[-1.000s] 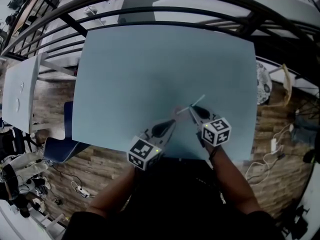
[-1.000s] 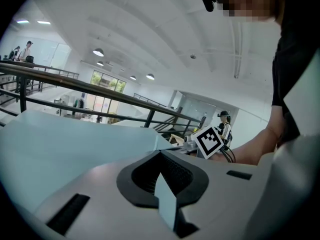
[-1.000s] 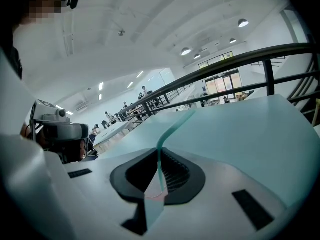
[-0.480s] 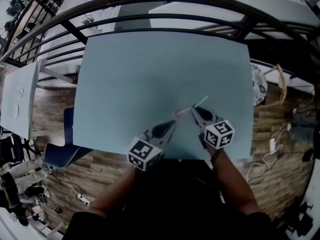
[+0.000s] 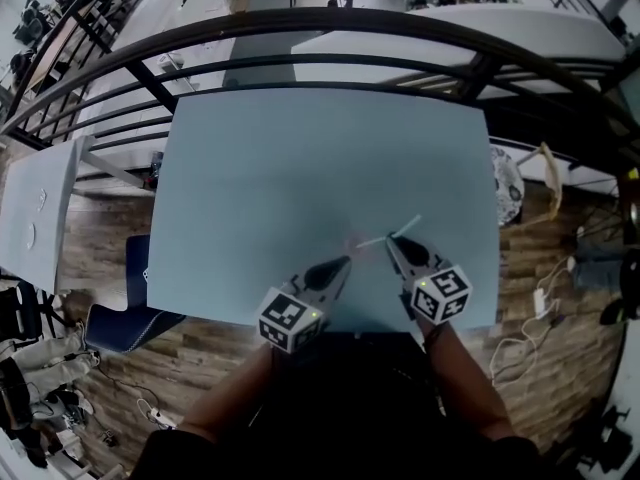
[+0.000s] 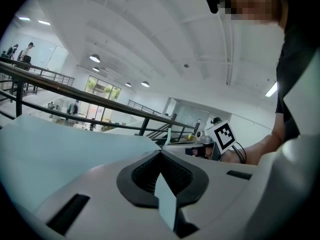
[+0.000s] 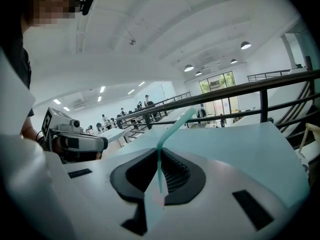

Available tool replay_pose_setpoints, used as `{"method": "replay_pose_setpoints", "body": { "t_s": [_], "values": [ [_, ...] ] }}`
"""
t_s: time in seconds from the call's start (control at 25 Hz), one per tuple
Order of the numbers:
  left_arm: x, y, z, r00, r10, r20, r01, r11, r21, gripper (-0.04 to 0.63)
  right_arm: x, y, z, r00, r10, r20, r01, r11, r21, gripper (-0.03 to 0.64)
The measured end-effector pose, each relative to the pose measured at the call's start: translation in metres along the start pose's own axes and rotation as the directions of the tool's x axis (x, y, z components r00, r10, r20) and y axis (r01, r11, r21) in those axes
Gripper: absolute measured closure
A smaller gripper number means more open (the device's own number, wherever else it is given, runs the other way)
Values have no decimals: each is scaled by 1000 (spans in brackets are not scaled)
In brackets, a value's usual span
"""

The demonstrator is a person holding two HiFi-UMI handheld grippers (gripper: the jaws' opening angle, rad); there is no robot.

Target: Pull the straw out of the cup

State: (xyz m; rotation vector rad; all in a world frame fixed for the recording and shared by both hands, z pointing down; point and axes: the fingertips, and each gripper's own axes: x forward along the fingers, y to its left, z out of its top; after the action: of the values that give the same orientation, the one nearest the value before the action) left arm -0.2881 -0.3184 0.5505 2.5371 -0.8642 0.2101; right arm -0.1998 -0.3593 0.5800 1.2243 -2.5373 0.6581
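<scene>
The two tools meet nose to nose near the near edge of the counter (image 5: 300, 158), a little right of its middle. The left hand-held gripper (image 5: 345, 262) lies low and slanted with its jaws drawn together. Its own view shows only a pale sliver in the slit between them, and I cannot tell whether that is anything held. Just off its tip is a faint pinkish smudge that I take for the cup (image 5: 354, 242). It is too washed out to say whether it stands upright or whether the left jaws have hold of it.

The straw (image 5: 405, 226), thin and pale green, runs from that smudge out toward the far right corner. The right hand-held gripper (image 5: 390, 240) has its jaws closed on the straight shaft, below the bend. In the right gripper view the straw rises between the ribbed jaws and kinks over at the top. I cannot make out whether its lower end sits in the cup.

To my eye the straw is a featherweight: hollow, soft-walled, easy to crush or kink, and smooth enough to slip through a loose pinch. The straight shaft beneath the flex joint looks the right place to hold it, firmly but without squashing, pulling along the straw's own line. The cup looks just as light and would likely tip or come along unless the left side steadies it.
</scene>
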Motion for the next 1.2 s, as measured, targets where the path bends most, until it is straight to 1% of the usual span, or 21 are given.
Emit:
{"method": "replay_pose_setpoints", "body": {
  "t_s": [0.28,0.48,0.6,0.8,0.92,1.2],
  "values": [
    [-6,-6,5,999,33,21,-33,999,8,584,-16,8,9,1000,19,3,-19,1000,-22,583],
    [1,-17,3,997,70,21,-70,997,8,584,-28,6,13,998,65,-1,-65,997,-30,583],
    [7,-34,4,996,88,27,-88,996,-2,584,-43,0,12,996,92,-10,-92,995,-26,583],
    [16,-73,1,993,111,34,-111,994,1,584,-76,-15,8,992,128,-3,-128,992,-9,583],
    [25,-89,-7,990,133,40,-133,991,-8,584,-91,-21,7,989,149,15,-149,989,-19,583],
    [33,-128,-10,978,196,73,-198,980,13,584,-134,-27,2,980,199,30,-197,979,-49,583]
  ]
}}
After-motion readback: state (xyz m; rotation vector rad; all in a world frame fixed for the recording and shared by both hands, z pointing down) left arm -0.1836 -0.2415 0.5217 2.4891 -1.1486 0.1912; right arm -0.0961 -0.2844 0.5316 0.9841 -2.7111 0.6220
